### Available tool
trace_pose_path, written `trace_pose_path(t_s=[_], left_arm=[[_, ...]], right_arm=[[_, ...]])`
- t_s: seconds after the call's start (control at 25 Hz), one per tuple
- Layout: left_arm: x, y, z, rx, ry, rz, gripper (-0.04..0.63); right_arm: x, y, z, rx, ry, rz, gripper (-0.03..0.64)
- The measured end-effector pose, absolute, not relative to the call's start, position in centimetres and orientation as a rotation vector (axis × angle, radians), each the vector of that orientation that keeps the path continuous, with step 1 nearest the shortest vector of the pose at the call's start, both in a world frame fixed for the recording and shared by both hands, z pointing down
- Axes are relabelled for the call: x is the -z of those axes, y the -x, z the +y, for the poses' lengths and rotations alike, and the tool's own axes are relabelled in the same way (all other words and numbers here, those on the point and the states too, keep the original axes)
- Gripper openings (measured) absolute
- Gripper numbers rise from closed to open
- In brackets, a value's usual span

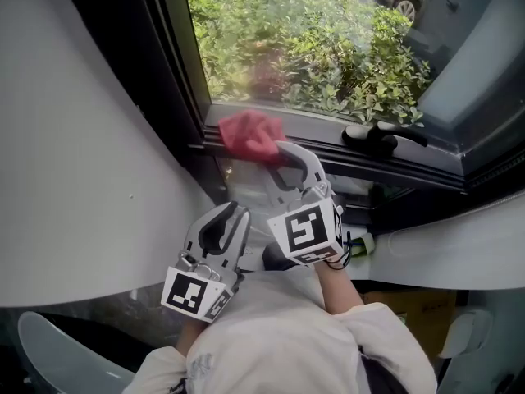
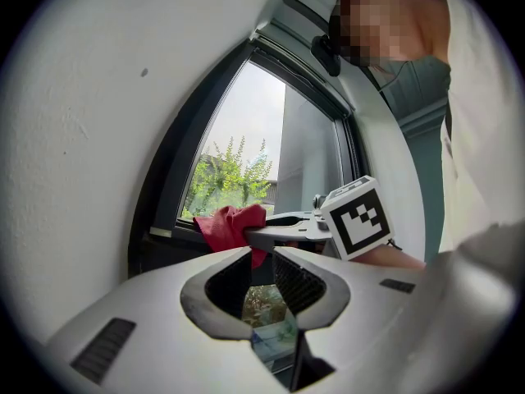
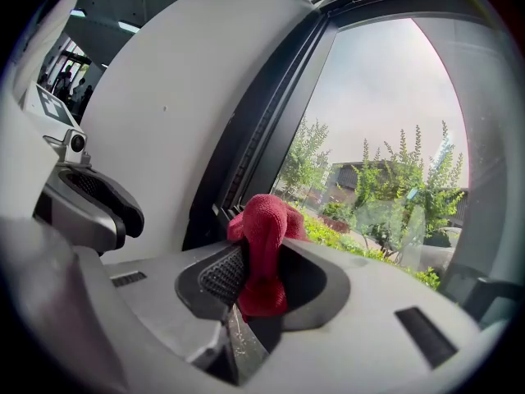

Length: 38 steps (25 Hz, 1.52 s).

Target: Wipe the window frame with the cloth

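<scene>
The curved white wall (image 1: 74,138) is smooth plaster and fills the left side. The dark window frame (image 1: 394,167) runs beside it, a matte ribbed metal profile around clear glass (image 1: 303,39), with green shrubs outside. The right gripper (image 3: 258,277), of grey moulded plastic, has its jaws clamped on the cloth (image 3: 264,245) between black ribbed pads. This red, nubbly cloth is bunched into a soft wad that presses on the frame's lower rail at the left corner (image 1: 250,134). The left gripper (image 2: 262,281) hangs lower, near the wall, with its jaws a little apart and holding nothing. A black window handle (image 1: 381,135) lies on the rail, well to the right of the cloth.
</scene>
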<state>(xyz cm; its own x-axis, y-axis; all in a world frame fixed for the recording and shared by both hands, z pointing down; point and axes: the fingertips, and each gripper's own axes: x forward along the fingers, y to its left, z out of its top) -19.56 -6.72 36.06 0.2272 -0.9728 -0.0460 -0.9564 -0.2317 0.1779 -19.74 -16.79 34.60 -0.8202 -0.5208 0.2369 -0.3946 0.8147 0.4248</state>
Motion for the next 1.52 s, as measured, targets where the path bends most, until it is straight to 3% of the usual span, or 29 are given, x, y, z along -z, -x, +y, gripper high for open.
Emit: trace_pose_path(t_s=[1.52], left_arm=[[-36.6, 17.8, -7.0, 0.17, -2.392, -1.836, 0.089]], right_arm=[[-34.4, 14.3, -17.9, 0.536, -0.815, -2.663, 0.11]])
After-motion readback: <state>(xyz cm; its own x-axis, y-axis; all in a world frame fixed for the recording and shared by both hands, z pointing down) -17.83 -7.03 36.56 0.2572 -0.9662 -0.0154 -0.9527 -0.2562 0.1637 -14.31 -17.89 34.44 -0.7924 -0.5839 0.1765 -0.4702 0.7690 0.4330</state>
